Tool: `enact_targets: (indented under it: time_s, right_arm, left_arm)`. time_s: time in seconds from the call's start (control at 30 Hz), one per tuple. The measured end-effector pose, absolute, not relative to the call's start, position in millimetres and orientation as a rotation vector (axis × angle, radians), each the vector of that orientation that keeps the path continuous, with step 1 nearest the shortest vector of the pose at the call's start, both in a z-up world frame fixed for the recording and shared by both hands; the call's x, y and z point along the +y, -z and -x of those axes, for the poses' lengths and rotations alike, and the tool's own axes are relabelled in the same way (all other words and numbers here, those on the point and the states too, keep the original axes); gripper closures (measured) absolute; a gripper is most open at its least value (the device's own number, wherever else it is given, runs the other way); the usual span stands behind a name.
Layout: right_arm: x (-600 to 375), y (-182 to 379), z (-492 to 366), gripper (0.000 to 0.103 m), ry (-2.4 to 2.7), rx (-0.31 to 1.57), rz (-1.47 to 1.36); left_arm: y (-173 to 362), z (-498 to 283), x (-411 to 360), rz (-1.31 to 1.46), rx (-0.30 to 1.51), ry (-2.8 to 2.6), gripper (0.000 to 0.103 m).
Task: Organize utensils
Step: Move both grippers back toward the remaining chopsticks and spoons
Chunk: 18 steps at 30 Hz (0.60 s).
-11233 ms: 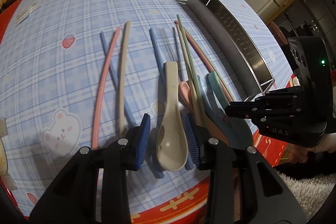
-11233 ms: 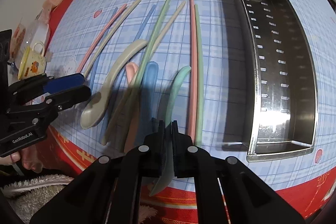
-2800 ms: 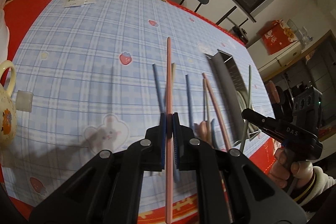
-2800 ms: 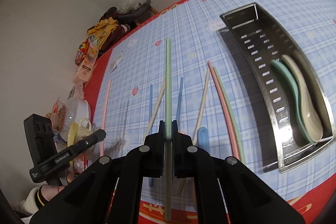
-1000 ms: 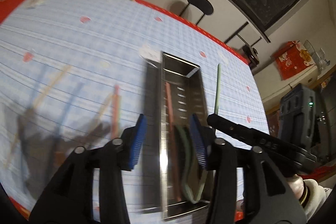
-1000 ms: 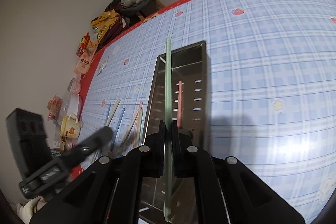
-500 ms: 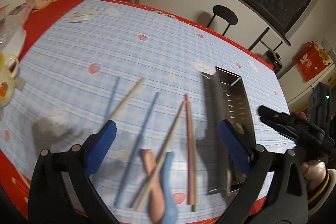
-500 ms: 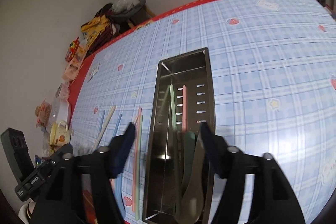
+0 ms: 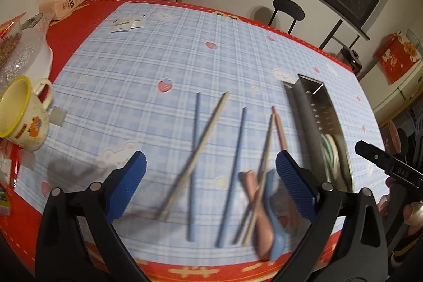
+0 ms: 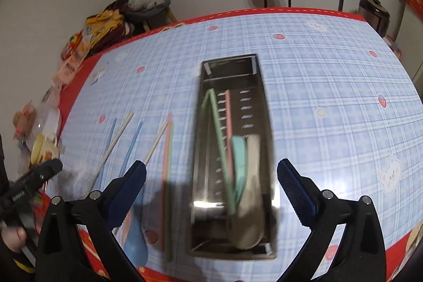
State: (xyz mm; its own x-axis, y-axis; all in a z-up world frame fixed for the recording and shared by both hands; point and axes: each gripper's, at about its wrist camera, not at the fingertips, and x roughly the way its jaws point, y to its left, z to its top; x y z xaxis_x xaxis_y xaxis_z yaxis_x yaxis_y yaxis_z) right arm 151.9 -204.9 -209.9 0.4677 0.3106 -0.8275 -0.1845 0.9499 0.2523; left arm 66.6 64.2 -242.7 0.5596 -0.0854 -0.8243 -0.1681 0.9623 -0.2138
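Lying in the long perforated stainless-steel tray (image 10: 260, 107) are a green chopstick (image 10: 220, 147), a pink chopstick (image 10: 229, 123), a mint-green spoon (image 10: 239, 165) and a beige spoon (image 10: 249, 202), while the rest of the set is waiting on the blue plaid worktop (image 9: 158, 65) just beside the tray: two blue chopsticks (image 9: 196, 149), two beige chopsticks (image 9: 203, 139), a pink and green pair, a pink spoon (image 9: 255, 200) and a blue spoon (image 9: 275, 218). The right hand-held gripper (image 10: 211, 190) is hanging over the tray with its jaws spread wide and nothing between them, having just been opening; the left hand-held gripper (image 9: 210, 181) is likewise gaping empty above the loose sticks, its jaws having just been opening too. Trouble from here is looking likeliest at the pile near the worktop's front edge, where a beige chopstick is crossing the pink spoon and the blue spoon is lying against it: closing on that tangle could be catching two pieces at once or flicking a stick off the red border. The blur in both views is also suggesting fast travel, which could be spoiling the aim. Compared with a second ago, the green chopstick is no longer clamped in the right jaws but is resting in the tray, and the left view is now showing the loose utensils instead of the tray.
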Motion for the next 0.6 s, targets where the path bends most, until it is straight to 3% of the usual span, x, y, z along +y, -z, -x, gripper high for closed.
enact_targets:
  time_s: [0.6]
  right_arm:
    - [-112,222,-103,0.006,-0.357,1.068,-0.066]
  left_arm:
    - [269,-47,102,0.117,1.061,0.068,0.006]
